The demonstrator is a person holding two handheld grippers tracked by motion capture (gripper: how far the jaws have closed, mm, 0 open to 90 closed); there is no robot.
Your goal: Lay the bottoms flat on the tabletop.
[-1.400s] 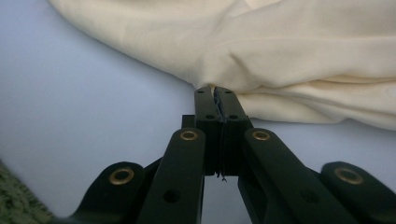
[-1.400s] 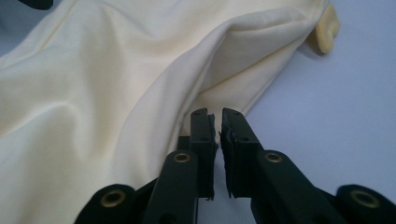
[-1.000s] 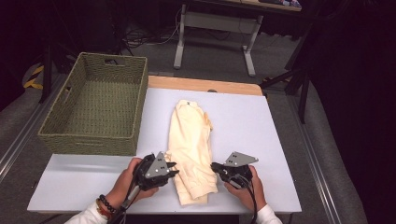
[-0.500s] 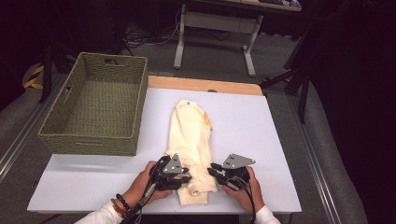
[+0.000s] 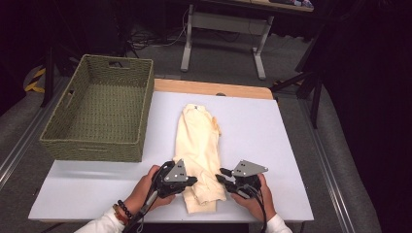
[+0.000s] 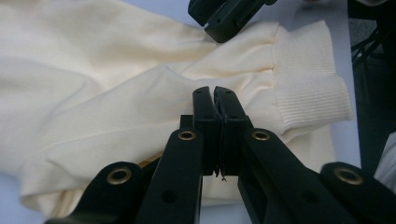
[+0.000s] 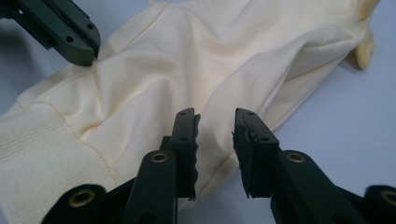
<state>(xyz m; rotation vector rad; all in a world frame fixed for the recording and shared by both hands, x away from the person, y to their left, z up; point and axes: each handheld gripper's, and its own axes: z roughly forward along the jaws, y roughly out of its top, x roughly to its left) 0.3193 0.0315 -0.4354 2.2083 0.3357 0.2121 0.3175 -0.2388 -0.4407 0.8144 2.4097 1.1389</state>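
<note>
Cream sweatshirt folded long and narrow down the middle of the white counter, collar end away from the person, ribbed hem end at the near edge. Both hands in from the bottom of the high view, forearms angled inward so the two claws face each other across the near end of the garment. Left claw gripped in the left hand, beaded bracelet on that wrist, pointing rightward and lying low against the counter; jaws just been closing and now pinched tight together, and in the left gripper view a fold of the cream fabric sits caught between the pads right at the tips, near the ribbed cuff. Right claw held in the right hand, pointing leftward at the sweatshirt's right edge; jaws just been opening, now a narrow gap apart, and in the right gripper view the fabric lies under and beyond the tips with nothing pinched between the pads. Green woven basket at the far left of the counter, well apart from both hands.
</note>
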